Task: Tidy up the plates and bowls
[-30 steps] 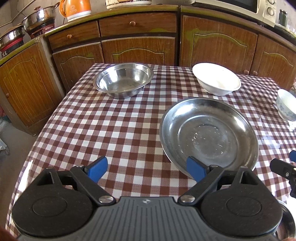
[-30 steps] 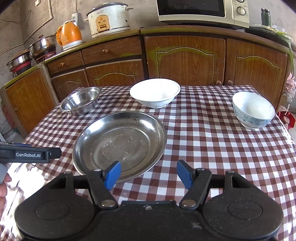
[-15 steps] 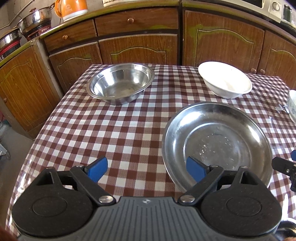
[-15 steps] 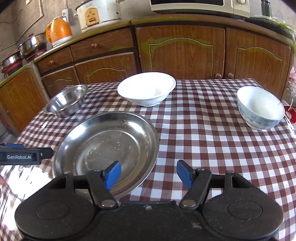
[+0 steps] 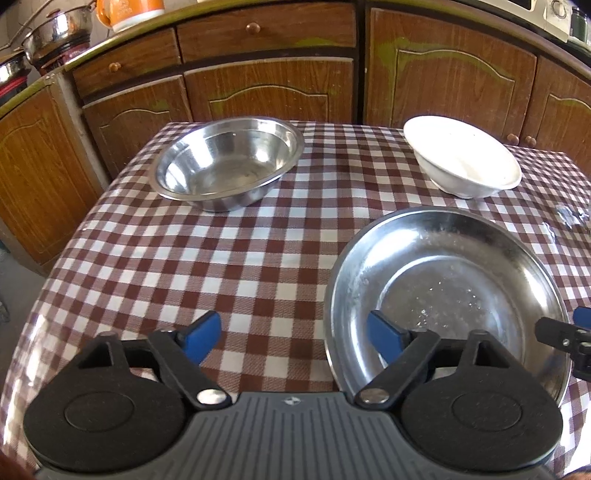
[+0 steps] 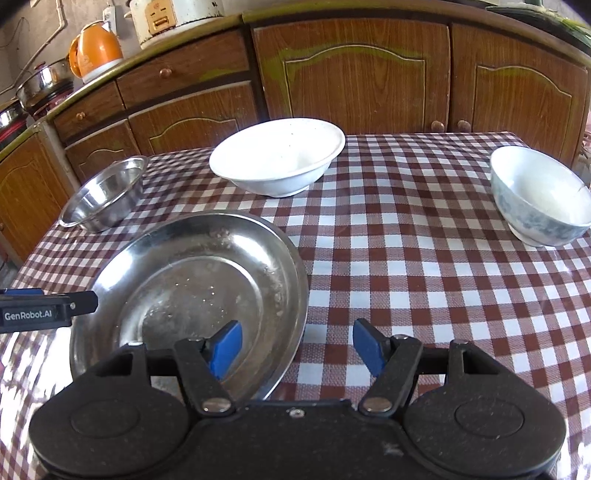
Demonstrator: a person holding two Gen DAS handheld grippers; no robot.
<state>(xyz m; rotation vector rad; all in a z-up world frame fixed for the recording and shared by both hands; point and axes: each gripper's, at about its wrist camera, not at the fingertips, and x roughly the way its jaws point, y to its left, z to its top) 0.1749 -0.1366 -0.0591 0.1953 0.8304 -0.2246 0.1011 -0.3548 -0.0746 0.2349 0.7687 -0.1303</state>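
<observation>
A large steel plate (image 5: 443, 280) lies on the checked table, also in the right wrist view (image 6: 192, 284). A steel bowl (image 5: 227, 162) sits far left, also in the right wrist view (image 6: 103, 195). A white bowl (image 5: 461, 160) stands at the back, also in the right wrist view (image 6: 277, 158). A blue-patterned bowl (image 6: 539, 195) stands at the right. My left gripper (image 5: 295, 336) is open and empty, astride the plate's left rim. My right gripper (image 6: 297, 345) is open and empty, astride the plate's right rim.
The table's checked cloth (image 5: 221, 266) ends at a left edge with floor below. Wooden cabinets (image 6: 351, 74) run behind the table. An orange kettle (image 6: 96, 51), a rice cooker (image 6: 173, 16) and steel pots (image 5: 55, 37) stand on the counter.
Both grippers have moved forward and lower towards the table. The plate and bowls now look nearer; nothing on the table has shifted.
</observation>
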